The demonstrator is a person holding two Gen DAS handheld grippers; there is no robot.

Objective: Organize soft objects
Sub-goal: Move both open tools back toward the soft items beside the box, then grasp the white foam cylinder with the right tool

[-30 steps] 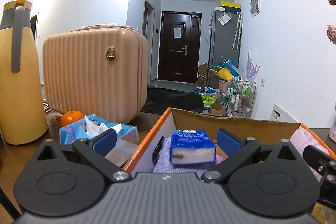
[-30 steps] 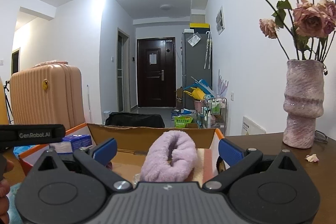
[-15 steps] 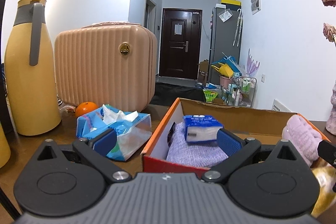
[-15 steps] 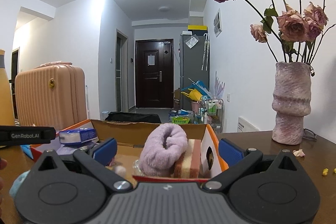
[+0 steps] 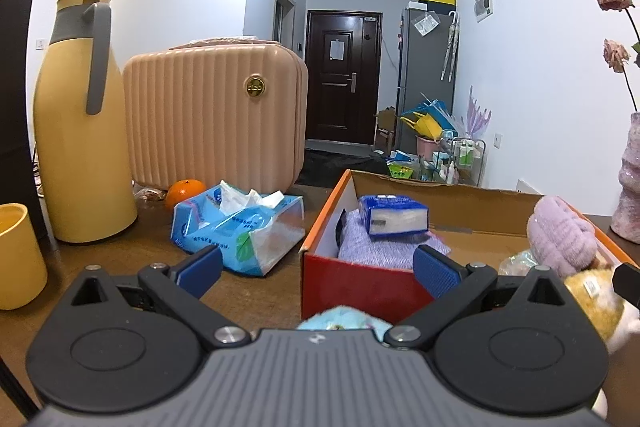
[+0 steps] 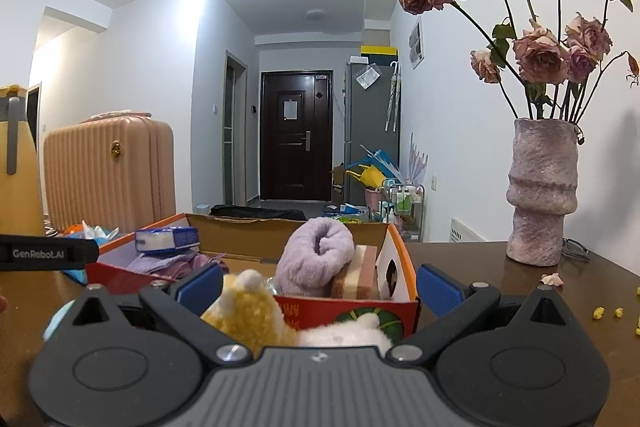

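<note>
Left wrist view first: my left claw (image 5: 316, 269) is spread wide with nothing between its blue pads. Ahead of it on the brown table (image 5: 120, 259) sits the orange-rimmed cardboard box (image 5: 460, 199). Inside, at about 12 o'clock from the claw, a blue tissue packet (image 5: 394, 217) lies on a folded lilac cloth (image 5: 376, 247). At 2 o'clock a fluffy lilac slipper (image 5: 560, 235) leans against the box's right end. Just under the claw, at 6 o'clock, a bit of pale blue plush (image 5: 344, 319) peeks over the housing. At 3 o'clock I see a yellow plush toy (image 5: 592, 299), outside the box front. At 10 o'clock lie an opened blue wipes pack (image 5: 236, 227), an orange (image 5: 186, 189), a pink ribbed case (image 5: 212, 119) and a yellow thermos jug (image 5: 80, 131); a yellow cup (image 5: 18, 255) is at 9 o'clock.

Right wrist view: my right claw (image 6: 318, 289) is also spread, gripping nothing. The yellow plush toy (image 6: 248, 311) lies between its pads, close to the left one; I cannot tell whether it touches. The box (image 6: 400, 259) stands straight ahead, the slipper (image 6: 316, 259) in its near right corner beside a layered sponge (image 6: 362, 275). At 2 o'clock a pink vase (image 6: 542, 195) holds dried roses (image 6: 536, 51).
</note>
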